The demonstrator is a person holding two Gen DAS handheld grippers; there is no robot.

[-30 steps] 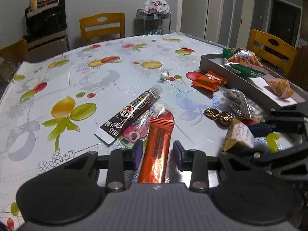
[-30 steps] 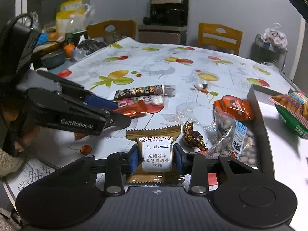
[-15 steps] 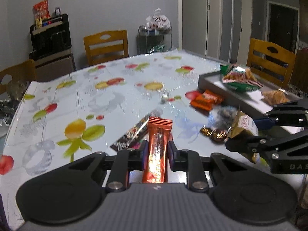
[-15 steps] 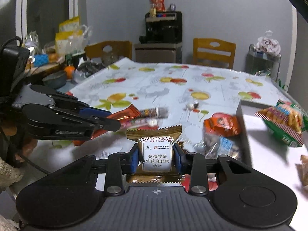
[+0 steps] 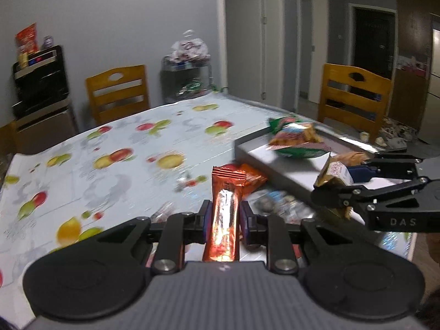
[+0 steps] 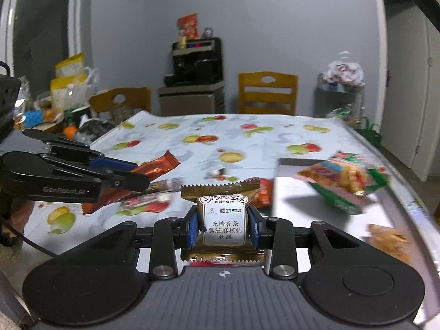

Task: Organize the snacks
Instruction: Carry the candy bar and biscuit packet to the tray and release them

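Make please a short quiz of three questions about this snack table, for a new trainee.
1. What does the left gripper hold?
2. True or false: the gray tray has no snacks in it.
3. Which gripper holds the brown packet with a white label: A left, B right?

Key:
1. The orange foil snack bar.
2. False; the green and orange snack bag lies in it.
3. B, the right gripper.

The orange bar's (image 5: 224,214) near end is hidden behind the left gripper's (image 5: 225,221) body. Loose snacks (image 5: 277,203) on the table (image 5: 115,170) blur past telling. The tray's (image 6: 288,192) right side is cut off by the frame edge, and its chip bag (image 6: 343,181) is smeared.
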